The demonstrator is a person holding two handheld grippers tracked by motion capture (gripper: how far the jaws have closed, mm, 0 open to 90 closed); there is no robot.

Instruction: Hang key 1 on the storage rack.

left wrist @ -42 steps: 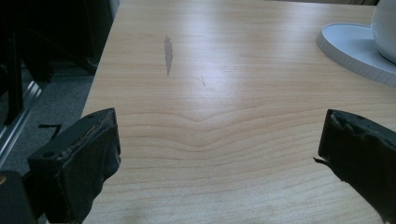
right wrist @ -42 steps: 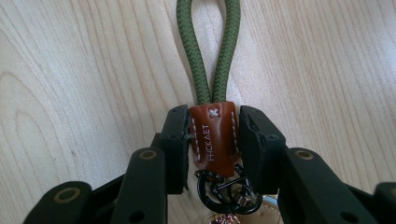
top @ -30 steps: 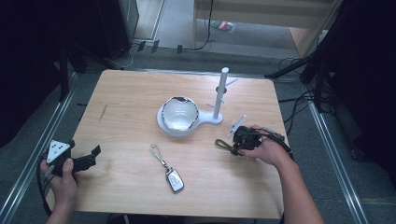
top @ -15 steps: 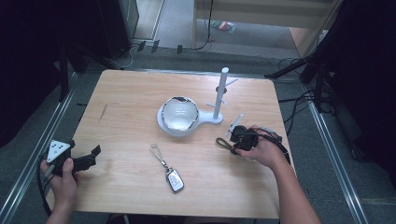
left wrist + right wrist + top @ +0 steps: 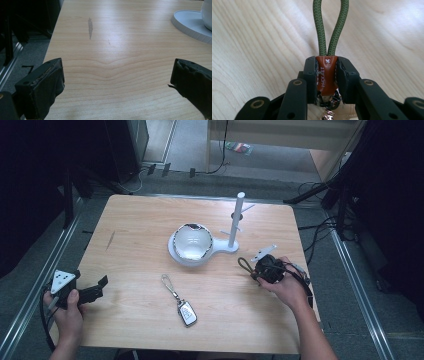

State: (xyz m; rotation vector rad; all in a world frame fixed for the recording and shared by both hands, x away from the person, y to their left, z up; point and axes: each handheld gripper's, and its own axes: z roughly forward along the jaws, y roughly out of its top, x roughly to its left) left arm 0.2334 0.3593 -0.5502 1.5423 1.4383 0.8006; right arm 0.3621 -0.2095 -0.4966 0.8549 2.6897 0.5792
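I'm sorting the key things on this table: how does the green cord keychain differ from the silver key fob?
The green cord keychain is pinched at its brown leather tab between the right tool's jaws; the silver key fob lies free on the table, touched by neither tool. The keychain ends in a thick rope loop, while the fob trails a thin metal clip strap. Both sit in front of the white stand.

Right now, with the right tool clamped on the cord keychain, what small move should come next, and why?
Probably lift the right tool a little. Its jaws have just been closing and now pinch the brown tab of the green cord keychain, whose loop lies on the table beside the white peg stand.
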